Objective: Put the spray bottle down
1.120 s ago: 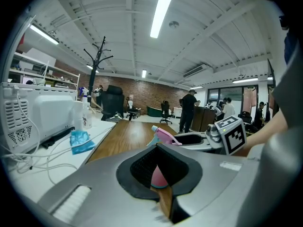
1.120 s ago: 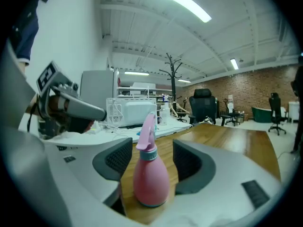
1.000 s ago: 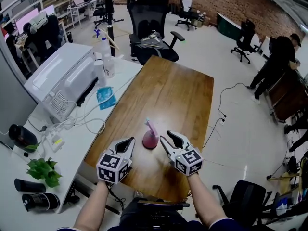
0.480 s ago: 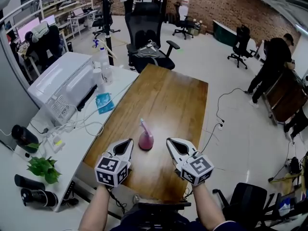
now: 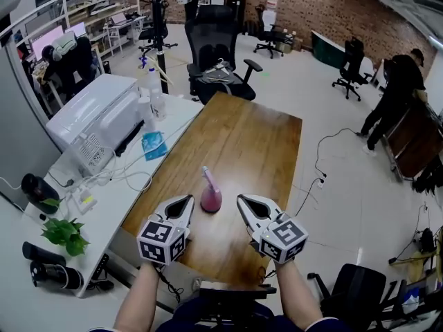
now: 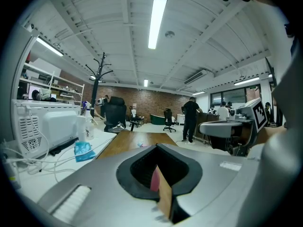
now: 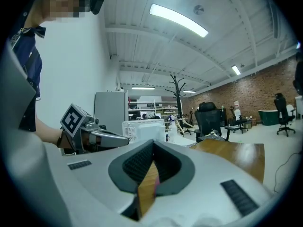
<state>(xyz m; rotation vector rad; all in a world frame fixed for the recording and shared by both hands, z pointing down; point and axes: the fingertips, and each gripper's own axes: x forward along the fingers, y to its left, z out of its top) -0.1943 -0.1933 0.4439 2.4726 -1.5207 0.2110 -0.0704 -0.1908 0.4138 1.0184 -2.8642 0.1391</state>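
The small pink plastic spray bottle, round at the base with a slim, slanted neck, stands upright on the long brown wooden worktop. It is toward the near end and touches neither tool, so the put-down looks finished. What remains is mostly a risk of clumsiness. The bottle sits in the gap between the left tool and the right tool, just ahead of their tips. A careless sideways swing or forward push from either one would likely catch the tall neck and tip it over. Its narrow top and light build suggest it would topple easily and could roll toward the worktop's edge. Drawing both tools straight back and away seems the safest course. The left tool's jaws are pressed together with nothing pinched; only the hollow behind their tips shows, with a sliver of pink and wood visible through it. The right tool's jaws are likewise closed on nothing. Both tools hover above the near end of the worktop without resting on it.
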